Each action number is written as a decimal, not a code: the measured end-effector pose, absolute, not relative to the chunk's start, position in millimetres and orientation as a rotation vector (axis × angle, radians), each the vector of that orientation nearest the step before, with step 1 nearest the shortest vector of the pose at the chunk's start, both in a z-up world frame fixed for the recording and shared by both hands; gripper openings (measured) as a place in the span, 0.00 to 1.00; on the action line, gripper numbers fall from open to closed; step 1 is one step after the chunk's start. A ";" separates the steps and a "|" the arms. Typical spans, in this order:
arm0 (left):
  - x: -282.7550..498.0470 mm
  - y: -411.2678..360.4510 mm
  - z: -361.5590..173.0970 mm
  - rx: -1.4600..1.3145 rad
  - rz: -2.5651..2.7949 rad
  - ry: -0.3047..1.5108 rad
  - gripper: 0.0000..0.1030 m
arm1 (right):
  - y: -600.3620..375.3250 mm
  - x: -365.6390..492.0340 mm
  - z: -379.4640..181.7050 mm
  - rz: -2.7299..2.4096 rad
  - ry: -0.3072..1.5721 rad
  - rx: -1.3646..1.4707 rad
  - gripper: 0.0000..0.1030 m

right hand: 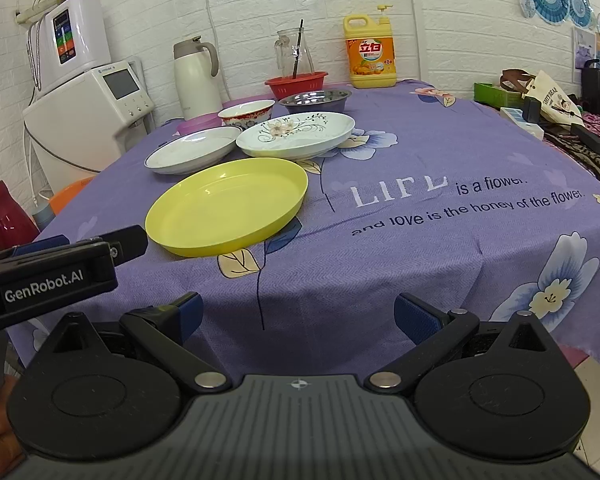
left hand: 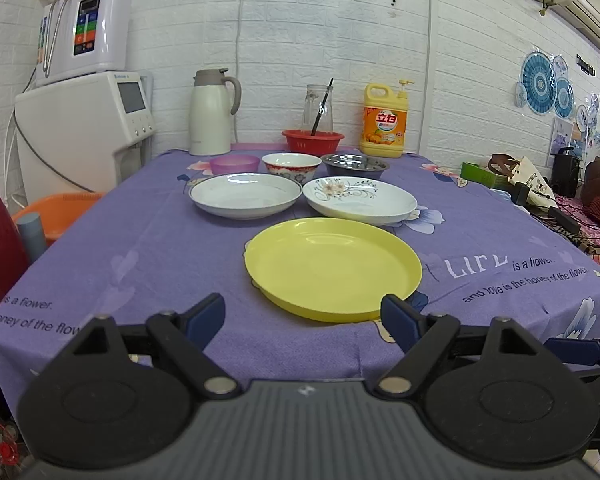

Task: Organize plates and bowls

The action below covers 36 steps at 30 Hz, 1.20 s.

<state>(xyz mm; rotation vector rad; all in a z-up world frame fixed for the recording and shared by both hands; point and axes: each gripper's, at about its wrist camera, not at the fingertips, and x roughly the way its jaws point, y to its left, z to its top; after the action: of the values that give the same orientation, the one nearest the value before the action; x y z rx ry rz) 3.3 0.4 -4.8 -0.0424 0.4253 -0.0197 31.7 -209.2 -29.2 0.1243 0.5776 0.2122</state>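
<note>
A yellow plate (left hand: 334,268) (right hand: 228,206) lies nearest on the purple tablecloth. Behind it sit a plain white plate (left hand: 245,195) (right hand: 194,155) and a flowered white plate (left hand: 360,200) (right hand: 296,134). Further back stand a purple bowl (left hand: 234,164) (right hand: 198,123), a red-patterned bowl (left hand: 291,165) (right hand: 246,113) and a steel bowl (left hand: 356,165) (right hand: 315,100). My left gripper (left hand: 302,320) is open at the table's near edge, just short of the yellow plate, holding nothing. My right gripper (right hand: 296,316) is open too, over the cloth to the right of the plate.
Along the wall stand a white thermos jug (left hand: 211,114), a red basket (left hand: 313,140) with a glass jar behind it, and a yellow detergent bottle (left hand: 383,122). A water dispenser (left hand: 80,132) stands left of the table; clutter (left hand: 540,192) lies to the right.
</note>
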 end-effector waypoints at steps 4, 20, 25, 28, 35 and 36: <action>2.9 0.8 -4.7 -0.043 -0.020 0.423 0.81 | -210.2 31.4 -28.6 0.209 0.573 0.123 1.00; 13.1 -2.1 -6.7 -0.032 -0.028 0.421 0.81 | -212.7 33.6 -30.9 0.198 0.563 0.119 1.00; 28.2 -7.1 0.8 0.003 -0.033 0.385 0.81 | -221.4 35.4 -24.5 0.167 0.509 0.117 1.00; 41.7 -2.9 9.7 -0.003 -0.028 0.375 0.81 | -227.7 40.7 -17.0 0.141 0.470 0.114 1.00; 75.4 15.1 30.8 -0.009 0.028 0.366 0.81 | -239.4 74.5 4.6 0.098 0.452 0.093 1.00; 80.1 18.7 33.5 -0.017 0.035 0.369 0.81 | -240.8 78.4 7.9 0.093 0.450 0.096 1.00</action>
<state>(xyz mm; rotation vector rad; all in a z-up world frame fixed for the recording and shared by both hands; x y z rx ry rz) 80.1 18.7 33.5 -0.0174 0.3688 0.0355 78.4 -240.8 7.9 0.0959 0.4504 0.0934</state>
